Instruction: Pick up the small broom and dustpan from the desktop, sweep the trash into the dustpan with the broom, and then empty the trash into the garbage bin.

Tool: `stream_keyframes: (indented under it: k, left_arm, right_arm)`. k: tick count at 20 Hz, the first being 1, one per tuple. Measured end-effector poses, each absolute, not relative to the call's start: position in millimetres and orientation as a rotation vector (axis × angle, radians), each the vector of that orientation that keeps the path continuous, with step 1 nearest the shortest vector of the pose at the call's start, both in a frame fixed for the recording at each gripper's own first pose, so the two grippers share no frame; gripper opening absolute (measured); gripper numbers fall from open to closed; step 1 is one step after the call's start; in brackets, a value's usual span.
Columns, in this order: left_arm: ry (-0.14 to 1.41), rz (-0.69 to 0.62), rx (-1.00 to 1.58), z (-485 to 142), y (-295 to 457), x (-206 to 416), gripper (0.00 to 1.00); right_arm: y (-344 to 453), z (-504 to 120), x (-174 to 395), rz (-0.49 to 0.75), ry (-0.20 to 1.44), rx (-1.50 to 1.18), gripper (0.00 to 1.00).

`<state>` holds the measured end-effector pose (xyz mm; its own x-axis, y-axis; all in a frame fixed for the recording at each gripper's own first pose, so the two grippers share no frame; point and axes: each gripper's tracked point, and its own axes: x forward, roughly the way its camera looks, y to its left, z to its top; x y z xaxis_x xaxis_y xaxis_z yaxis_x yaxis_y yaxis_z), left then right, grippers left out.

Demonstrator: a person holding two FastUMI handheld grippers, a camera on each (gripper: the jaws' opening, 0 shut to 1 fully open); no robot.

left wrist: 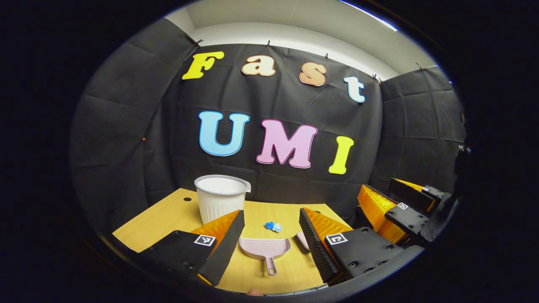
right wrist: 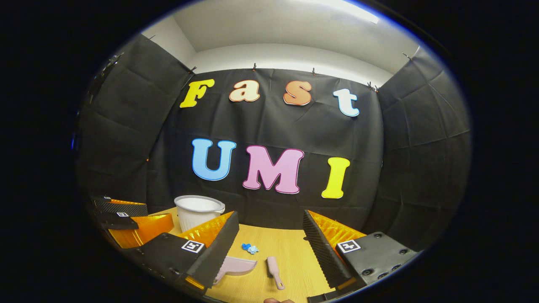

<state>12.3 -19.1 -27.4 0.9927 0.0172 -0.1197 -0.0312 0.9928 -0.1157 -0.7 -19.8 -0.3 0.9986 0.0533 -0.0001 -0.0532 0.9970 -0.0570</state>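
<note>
Grippers (left wrist: 269, 235) (right wrist: 269, 246) both spread wide over woodgrain desktop (left wrist: 168, 219), smooth dustpan (left wrist: 264, 249), ribbed bin (left wrist: 220, 198)

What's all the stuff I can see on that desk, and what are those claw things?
Garbage bin: one, white, ribbed, at the back left of the desk.
Dustpan: one, pale pink, lying flat near the front, handle toward the camera.
Small broom: one, pale pink, lying just right of the dustpan.
Trash: one small crumpled clump, blue, in mid-desk beyond the dustpan.
Desk: one, light wood.
Booth wall: black cloth behind and beside the desk.
Left gripper: one, fingers apart, hovering above the dustpan.
Right gripper: one, fingers apart, above the broom.
</note>
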Motion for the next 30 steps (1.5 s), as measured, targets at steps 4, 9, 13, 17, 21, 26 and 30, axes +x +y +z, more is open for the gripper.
stream_keyframes:
  k: [4,9,13,17,21,26,30]
  left_arm:
    - [0.176,0.036,-0.149,-47,-23,42,0.76]
    - [0.339,0.047,-0.236,-108,-36,83,0.77]
    - [0.631,0.061,-0.280,-198,-50,98,0.78]
    - [0.886,0.101,-0.291,-269,-58,107,0.80]
    - [1.070,0.105,-0.218,-317,-62,120,0.80]
    - [1.267,0.118,-0.190,-351,-65,144,0.80]
    - [1.371,0.152,-0.152,-364,-56,157,0.80]
  right_arm:
    - [-29,-14,26,0.068,0.023,-0.089,0.98]
    - [-48,-42,64,0.079,0.070,-0.099,0.98]
    - [-62,-75,96,0.113,0.135,-0.073,0.96]
    - [-78,-118,124,0.128,0.210,-0.066,0.98]
    - [-89,-163,141,0.159,0.303,-0.061,0.98]
    - [-96,-214,144,0.199,0.447,-0.044,0.99]
    - [-107,-243,144,0.188,0.550,-0.009,0.99]
